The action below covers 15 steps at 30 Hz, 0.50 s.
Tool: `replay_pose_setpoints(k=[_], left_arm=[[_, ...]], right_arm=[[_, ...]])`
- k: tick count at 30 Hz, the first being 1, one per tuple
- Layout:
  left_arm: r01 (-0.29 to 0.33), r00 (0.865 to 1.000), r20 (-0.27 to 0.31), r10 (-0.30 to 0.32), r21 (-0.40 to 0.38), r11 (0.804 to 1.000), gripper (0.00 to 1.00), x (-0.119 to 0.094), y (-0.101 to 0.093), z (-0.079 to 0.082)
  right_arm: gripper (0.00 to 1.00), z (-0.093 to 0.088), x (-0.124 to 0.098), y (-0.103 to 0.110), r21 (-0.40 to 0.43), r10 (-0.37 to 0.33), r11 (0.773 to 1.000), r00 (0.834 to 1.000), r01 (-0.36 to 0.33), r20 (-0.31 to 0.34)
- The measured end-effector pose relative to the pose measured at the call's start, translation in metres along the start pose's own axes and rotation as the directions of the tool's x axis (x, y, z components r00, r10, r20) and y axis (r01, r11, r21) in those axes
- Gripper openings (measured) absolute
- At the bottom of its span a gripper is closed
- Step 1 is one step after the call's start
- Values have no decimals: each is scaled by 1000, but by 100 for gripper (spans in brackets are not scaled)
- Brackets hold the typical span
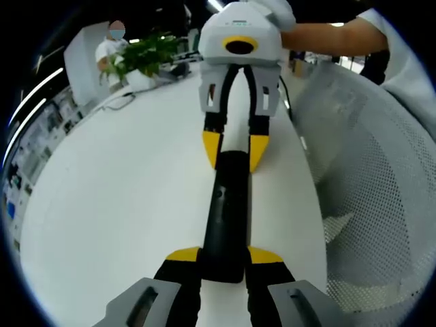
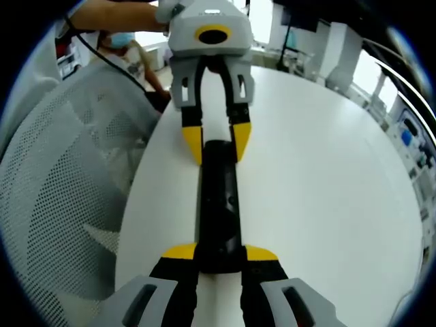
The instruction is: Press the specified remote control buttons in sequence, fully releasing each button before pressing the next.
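- A long black remote control (image 1: 223,218) is seen lying lengthwise on the white table (image 1: 122,204), running from lower centre up toward the middle of the left gripper view.
- In the left gripper view, the near end of the remote is flanked by the yellow-tipped fingers of the left gripper (image 1: 223,257); the jaws are closed against its two sides.
- The far end is clasped by the right gripper (image 1: 235,151), which enters from the top of the frame; its yellow tips are pressed to either side of the remote.
- In the right gripper view the same remote control (image 2: 219,204) is shown from the opposite end, with the right gripper (image 2: 219,255) clamped on the near end and the left gripper (image 2: 216,143) closed on the far end.
- The buttons on the remote cannot be made out in either view; its top face is read only as dark, with faint reflections.
- The near edge of the remote is partly hidden between the fingers in each view.
- A white mesh chair back (image 1: 368,204) is seen at the right of the left gripper view, cut off by the frame edge; it appears as the mesh chair back (image 2: 61,204) at the left of the right gripper view.
- A green potted plant (image 1: 146,54) stands at the upper left, at the table's far end.
- A bare forearm (image 1: 334,37) reaches in from the upper right.
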<state>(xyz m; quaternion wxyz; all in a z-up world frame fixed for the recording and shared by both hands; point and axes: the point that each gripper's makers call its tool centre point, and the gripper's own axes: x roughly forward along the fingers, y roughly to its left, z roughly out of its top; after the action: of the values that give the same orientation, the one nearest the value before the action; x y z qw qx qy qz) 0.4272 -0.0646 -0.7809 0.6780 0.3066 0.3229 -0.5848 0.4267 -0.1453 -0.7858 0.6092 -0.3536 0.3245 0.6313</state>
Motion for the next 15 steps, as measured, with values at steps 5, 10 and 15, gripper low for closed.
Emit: replay_pose_setpoints(k=[5,10,15], left_arm=[[-2,1000,0,2,3,1000,23,0,0,1],[-6,1000,-2,6,7,1000,23,0,-1,1],[-8,1000,-3,8,5,1000,23,0,0,1]], right_arm=[[20,0,0,0,2,-1,1000,1000,1,1],[20,0,0,0,2,-2,1000,1000,2,-1],[20,0,0,0,8,-3,1000,1000,3,2]])
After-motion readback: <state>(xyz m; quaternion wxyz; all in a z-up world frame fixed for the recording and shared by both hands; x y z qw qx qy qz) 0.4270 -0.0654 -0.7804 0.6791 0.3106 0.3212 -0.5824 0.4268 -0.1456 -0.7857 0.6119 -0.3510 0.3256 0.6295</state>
